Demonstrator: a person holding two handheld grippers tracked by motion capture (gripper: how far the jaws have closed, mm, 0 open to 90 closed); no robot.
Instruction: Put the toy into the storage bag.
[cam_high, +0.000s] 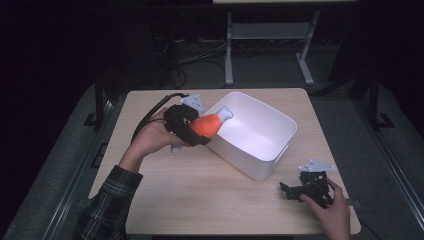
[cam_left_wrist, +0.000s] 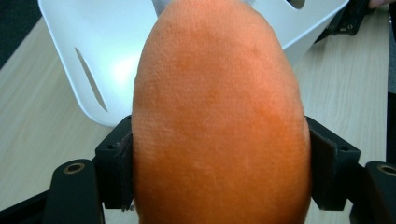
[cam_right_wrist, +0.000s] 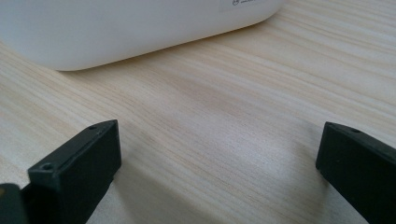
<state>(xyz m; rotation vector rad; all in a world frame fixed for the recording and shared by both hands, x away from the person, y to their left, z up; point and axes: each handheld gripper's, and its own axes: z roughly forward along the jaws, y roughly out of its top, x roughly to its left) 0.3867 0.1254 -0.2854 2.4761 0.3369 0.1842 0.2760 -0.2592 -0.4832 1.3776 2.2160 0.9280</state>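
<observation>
The left gripper (cam_high: 192, 131) is closed on an orange drumstick toy (cam_high: 207, 125); in the left gripper view both black jaws press the sides of its rough orange body (cam_left_wrist: 219, 121). The toy is held in the air just at the left rim of the white bin (cam_high: 280, 142), and its white bone end points over that rim toward the inside of the bin. The left hand (cam_high: 152, 135) holds this gripper, and a plaid sleeve (cam_high: 107, 205) comes after it.

The right gripper (cam_high: 300, 190) rests low on the table, near the front corner of the bin. In the right gripper view its jaws stand wide apart with only bare wood between them, and the bin wall (cam_right_wrist: 116, 28) is close behind. The right hand (cam_high: 332, 212) holds it from the near edge.

The table (cam_high: 200, 200) is light wood with a fine grain. The bin stands on it, turned at an angle, and has slot handles in its walls (cam_left_wrist: 91, 79). Around the table the room is dark; behind the bin there are a grey floor, black cables (cam_high: 200, 57) and a white metal frame (cam_high: 270, 35).

A small label (cam_right_wrist: 243, 3) sits on the outside of the bin, but its writing is too cut off to read.
</observation>
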